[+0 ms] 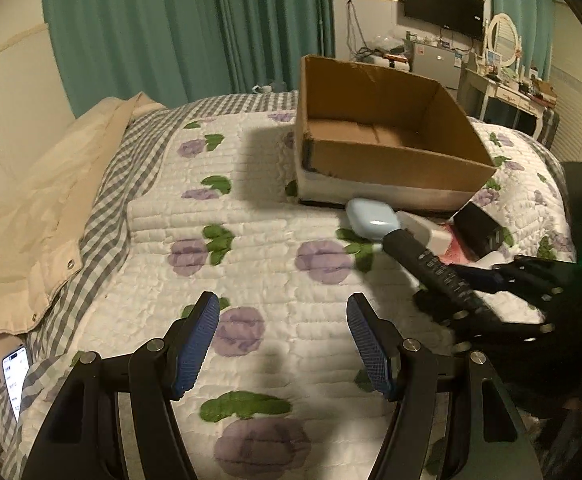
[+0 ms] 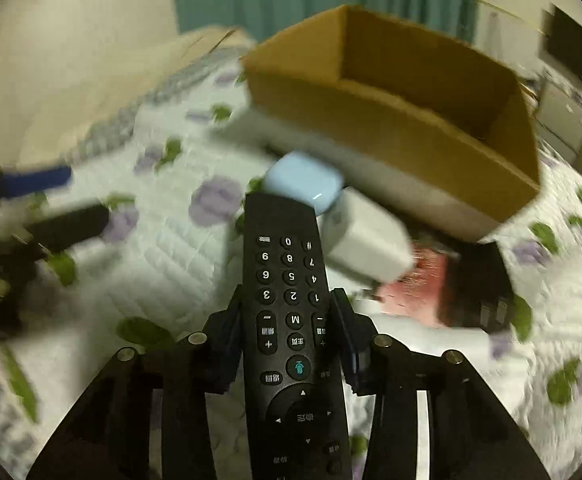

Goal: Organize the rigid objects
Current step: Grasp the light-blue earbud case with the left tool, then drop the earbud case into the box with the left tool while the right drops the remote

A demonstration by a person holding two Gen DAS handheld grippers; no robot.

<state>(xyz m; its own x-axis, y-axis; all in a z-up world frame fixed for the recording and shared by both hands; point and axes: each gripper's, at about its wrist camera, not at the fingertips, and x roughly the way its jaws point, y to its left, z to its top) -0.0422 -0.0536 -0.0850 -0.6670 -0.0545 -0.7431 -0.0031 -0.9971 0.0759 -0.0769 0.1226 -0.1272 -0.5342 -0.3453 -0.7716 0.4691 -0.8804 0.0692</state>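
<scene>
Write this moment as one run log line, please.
right claw: shut on remote | left claw: open, holds nothing | cardboard box: empty | blue case: on bed

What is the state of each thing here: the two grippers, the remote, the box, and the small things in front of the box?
Right gripper: shut on the remote control.
Remote control: held, raised above the quilt.
Left gripper: open, holds nothing.
Cardboard box: open on top, nothing seen inside.
Blue case: closed, lies on the quilt.
White charger: lies beside the blue case.
Phone: screen lit.
</scene>
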